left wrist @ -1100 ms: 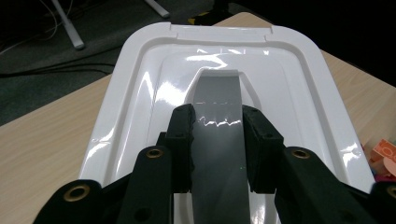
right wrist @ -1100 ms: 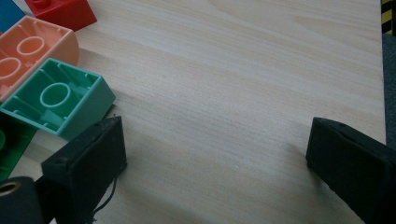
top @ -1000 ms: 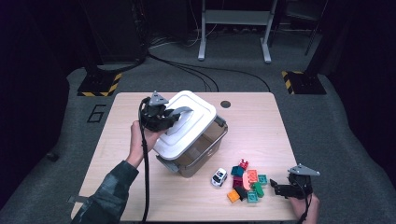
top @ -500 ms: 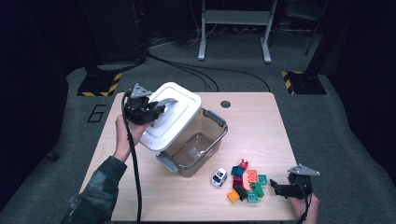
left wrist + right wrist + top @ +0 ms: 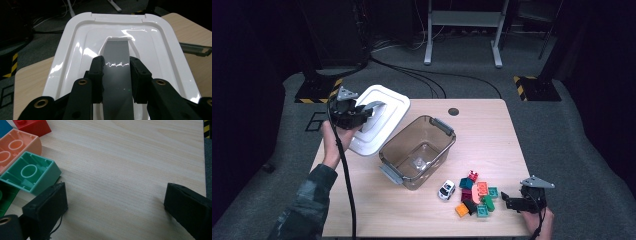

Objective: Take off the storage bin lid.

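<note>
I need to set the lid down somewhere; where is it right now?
In the high view the white lid is at the table's far-left corner, clamped by the left gripper, left of the open clear bin.

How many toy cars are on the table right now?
1. A small white toy car stands on the wooden table, between the clear plastic bin and the pile of coloured building blocks; others could hide under the blocks.

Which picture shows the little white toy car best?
The high view. There the toy car stands on the table between the clear bin and the pile of blocks. The left gripper view looks at the white lid instead, and the right gripper view at blocks and bare wood.
</note>
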`<state>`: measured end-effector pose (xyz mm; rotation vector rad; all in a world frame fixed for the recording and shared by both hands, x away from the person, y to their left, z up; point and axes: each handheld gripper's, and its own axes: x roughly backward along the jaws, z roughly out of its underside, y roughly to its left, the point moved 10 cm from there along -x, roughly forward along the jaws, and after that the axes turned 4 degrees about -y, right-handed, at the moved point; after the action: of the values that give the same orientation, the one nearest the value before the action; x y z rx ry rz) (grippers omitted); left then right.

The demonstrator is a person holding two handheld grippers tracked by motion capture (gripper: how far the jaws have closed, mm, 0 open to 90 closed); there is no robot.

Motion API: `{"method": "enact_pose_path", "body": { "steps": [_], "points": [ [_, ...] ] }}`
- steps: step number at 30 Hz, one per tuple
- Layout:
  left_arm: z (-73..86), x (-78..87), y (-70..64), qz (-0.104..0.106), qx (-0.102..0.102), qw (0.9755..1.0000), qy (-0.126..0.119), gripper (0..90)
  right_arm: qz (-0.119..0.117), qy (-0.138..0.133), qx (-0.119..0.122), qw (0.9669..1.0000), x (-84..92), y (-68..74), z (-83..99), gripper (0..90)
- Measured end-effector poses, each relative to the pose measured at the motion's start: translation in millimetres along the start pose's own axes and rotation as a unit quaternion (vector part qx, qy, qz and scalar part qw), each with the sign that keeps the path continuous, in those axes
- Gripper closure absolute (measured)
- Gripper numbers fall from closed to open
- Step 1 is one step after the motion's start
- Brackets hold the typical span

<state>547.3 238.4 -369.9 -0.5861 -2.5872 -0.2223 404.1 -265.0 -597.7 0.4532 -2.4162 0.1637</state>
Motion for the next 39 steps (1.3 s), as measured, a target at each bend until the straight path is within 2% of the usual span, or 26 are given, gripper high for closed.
{"method": "enact_pose_path", "body": {
  "steps": [11,16,22,26,32,39],
  "points": [
    [18.1,-3.2,37.6,-0.034,0.022,0.9991,0.009,66.9,0.002,0.0,-0.003,1.0,-0.1,-0.2,0.0,4.1],
    [32.2,-8.9,54.1,-0.056,0.032,0.9978,0.017,66.9,0.002,0.0,-0.003,1.0,-0.1,-0.3,0.0,4.1],
    [53.3,-15.7,71.2,-0.067,0.051,0.996,0.031,66.9,0.003,0.0,-0.004,1.0,-0.1,-0.3,-0.1,4.1],
    [64.2,-19.2,78.8,-0.071,0.066,0.9946,0.035,66.9,0.003,0.0,-0.003,1.0,-0.1,-0.4,0.0,4.1],
    [80.8,-24.7,86.4,-0.079,0.073,0.9928,0.052,66.9,0.003,0.0,-0.003,1.0,-0.1,-0.4,-0.1,4.1],
    [104.2,-36.9,89.9,-0.086,0.091,0.9898,0.068,66.9,0.003,0.0,-0.003,1.0,-0.1,-0.4,0.0,4.1]
  ]
}}
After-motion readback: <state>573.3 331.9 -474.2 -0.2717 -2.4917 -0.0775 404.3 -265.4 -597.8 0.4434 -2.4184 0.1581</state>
